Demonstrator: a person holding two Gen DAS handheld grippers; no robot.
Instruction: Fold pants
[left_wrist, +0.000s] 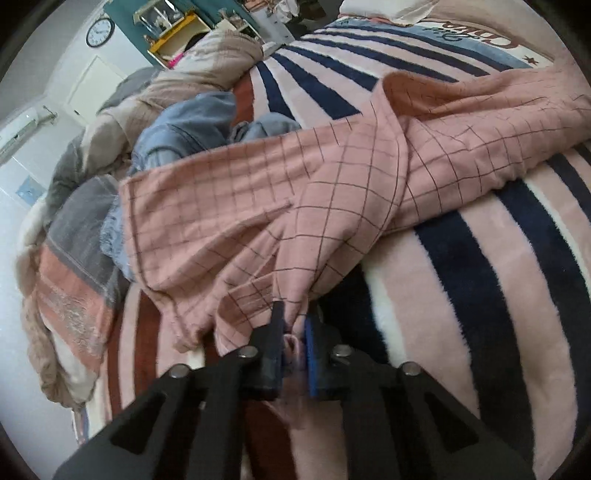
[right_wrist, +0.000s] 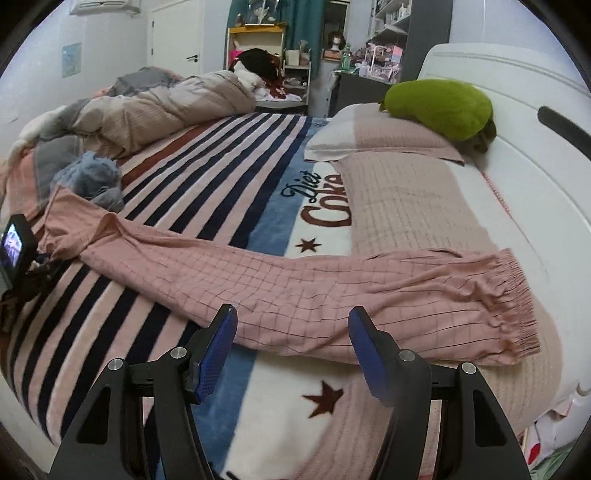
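1. Left wrist view: the left claw (left_wrist: 293, 319) is clamped on a bunched edge of the pink checked pants (left_wrist: 332, 192) at the leg end; pink fabric shows between its pads.
2. Right wrist view: the right claw (right_wrist: 291, 325) stands apart, its blue pads (right_wrist: 218, 350) on either side of the near edge of the pants (right_wrist: 295, 288). No fabric is pressed between them.
3. The pants lie stretched across the striped blanket (right_wrist: 207, 177) on the bed. The elastic waistband (right_wrist: 517, 295) is at the headboard end; the legs run toward the far side, where one leg folds back over the other.
4. Crumpled blue denim clothing (right_wrist: 92, 177) lies just beyond the leg ends, touching them.
5. A rolled duvet (right_wrist: 166, 107) lies along the far edge of the bed.
6. A pillow (right_wrist: 388, 136) rests near the white headboard (right_wrist: 517, 129), with a green plush toy (right_wrist: 439, 107) on top of it.
7. A wall clock (left_wrist: 100, 32) is visible in the left wrist view.
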